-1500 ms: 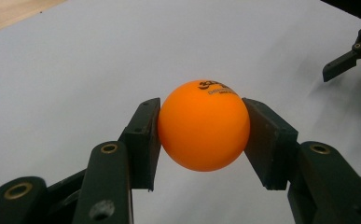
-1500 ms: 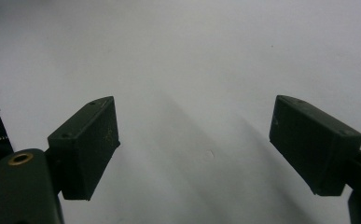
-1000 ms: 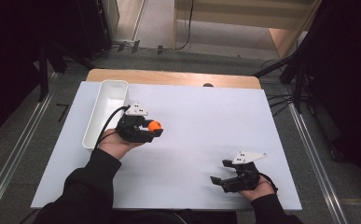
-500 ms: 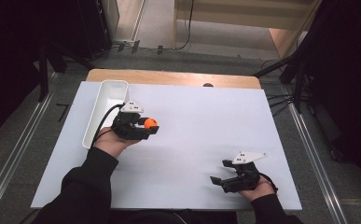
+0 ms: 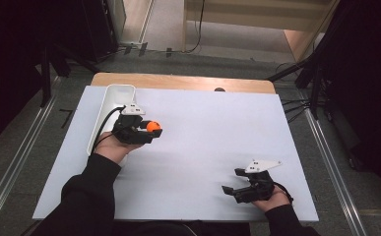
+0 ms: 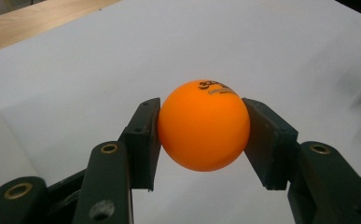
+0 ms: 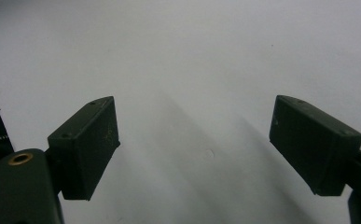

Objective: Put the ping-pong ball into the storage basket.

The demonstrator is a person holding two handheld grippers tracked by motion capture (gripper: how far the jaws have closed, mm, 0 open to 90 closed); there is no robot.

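Gripping an orange ball (image 6: 204, 125) between both pads, the left gripper (image 5: 146, 130) is held above the white table (image 5: 212, 132) at about nine o'clock, just beside a white tray (image 5: 110, 105) (its long side runs toward twelve). At five o'clock, well apart from the ball, the right gripper (image 5: 232, 184) rests with jaws spread wide around nothing.

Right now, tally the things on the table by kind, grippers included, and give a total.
Orange ball: 1, clamped in the left gripper
White tray: 1
Grippers: 2, counting the open right gripper
Total: 4
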